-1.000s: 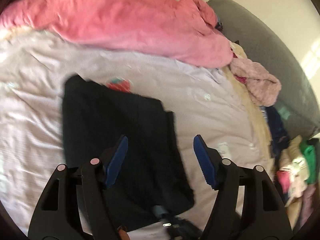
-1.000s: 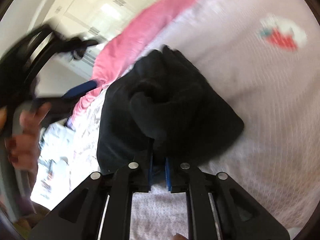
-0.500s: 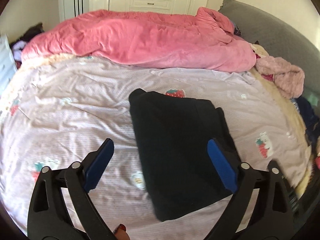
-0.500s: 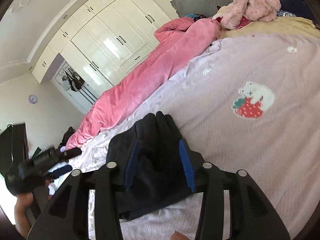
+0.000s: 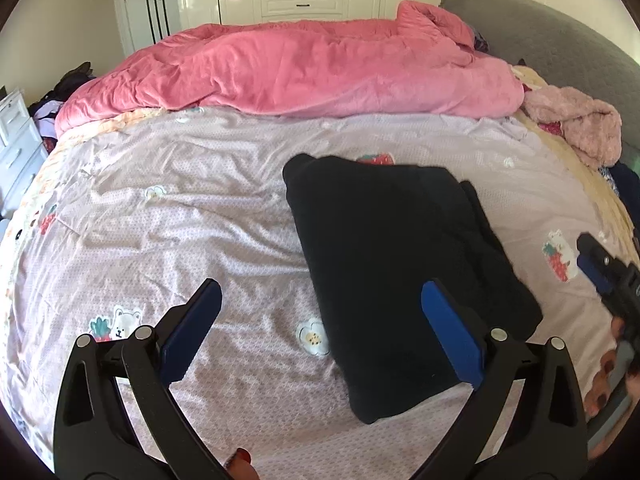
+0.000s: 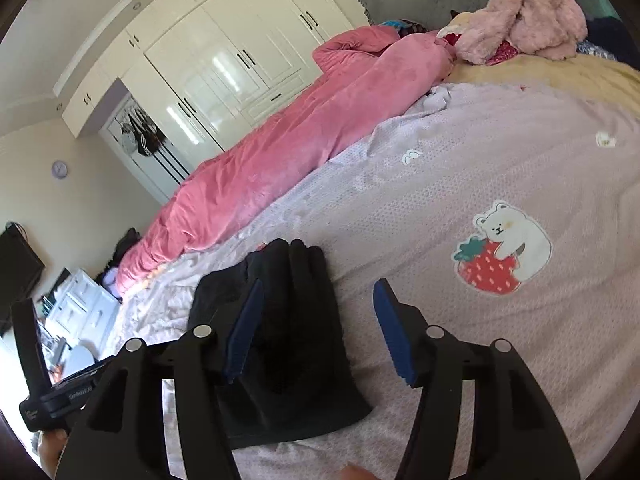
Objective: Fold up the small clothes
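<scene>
no legible text anywhere

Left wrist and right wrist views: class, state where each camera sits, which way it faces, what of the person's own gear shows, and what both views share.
Left wrist: sits on the left gripper, faces across the bed toward the pink duvet and wardrobe; its open fingers show.
Right wrist: sits on the right gripper, tilted, faces along the bed toward the headboard end; open fingers show.
Shared: the folded black garment, duvet, wardrobe.

We are seeing black forked arms, silver rivets and blue pads on the left gripper (image 5: 320, 322) and right gripper (image 6: 316, 326).
</scene>
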A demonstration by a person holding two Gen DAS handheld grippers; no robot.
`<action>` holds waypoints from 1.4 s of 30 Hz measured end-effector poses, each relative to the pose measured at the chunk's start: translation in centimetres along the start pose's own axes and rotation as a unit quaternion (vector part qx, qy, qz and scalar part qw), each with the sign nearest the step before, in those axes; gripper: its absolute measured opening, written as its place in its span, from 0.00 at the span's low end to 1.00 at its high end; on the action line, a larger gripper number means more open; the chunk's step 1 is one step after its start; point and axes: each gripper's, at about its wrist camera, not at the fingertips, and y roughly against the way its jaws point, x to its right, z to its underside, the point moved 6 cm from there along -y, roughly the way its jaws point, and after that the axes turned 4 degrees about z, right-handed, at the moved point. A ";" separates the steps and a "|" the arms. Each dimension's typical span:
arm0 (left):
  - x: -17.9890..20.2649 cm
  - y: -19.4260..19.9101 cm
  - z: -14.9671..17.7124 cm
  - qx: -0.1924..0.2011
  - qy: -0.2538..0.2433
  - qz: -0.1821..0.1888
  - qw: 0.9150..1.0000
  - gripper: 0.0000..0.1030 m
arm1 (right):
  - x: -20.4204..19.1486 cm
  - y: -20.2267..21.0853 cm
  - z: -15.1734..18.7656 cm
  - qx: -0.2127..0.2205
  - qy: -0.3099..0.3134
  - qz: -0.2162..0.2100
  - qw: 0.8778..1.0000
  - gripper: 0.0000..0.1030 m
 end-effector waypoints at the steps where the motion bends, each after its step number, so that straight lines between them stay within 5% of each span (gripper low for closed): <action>1: 0.0 -0.2 0.2 -0.002 -0.003 -0.001 1.000 0.91 | -0.4 -0.5 -0.2 -0.012 0.005 -0.007 1.000 0.56; 10: 0.9 -3.9 2.2 -0.041 -0.005 0.008 0.999 0.91 | -2.8 -5.5 -2.5 -0.074 0.062 0.013 0.995 0.55; 24: 1.8 -5.8 4.1 -0.057 0.008 0.045 0.997 0.91 | -3.7 -12.8 0.5 -0.173 0.075 -0.019 0.982 0.47; 26: 1.7 -6.0 4.1 -0.061 0.013 0.053 0.997 0.91 | -4.0 -13.0 0.8 -0.178 0.083 -0.026 0.980 0.36; 39: 2.1 -6.1 4.5 -0.066 0.018 0.063 0.996 0.91 | -4.3 -13.5 1.2 -0.176 0.092 -0.036 0.979 0.37; 42: 2.0 -6.1 4.7 -0.066 0.023 0.064 0.995 0.91 | -5.0 -13.3 1.3 -0.166 0.116 -0.041 0.978 0.20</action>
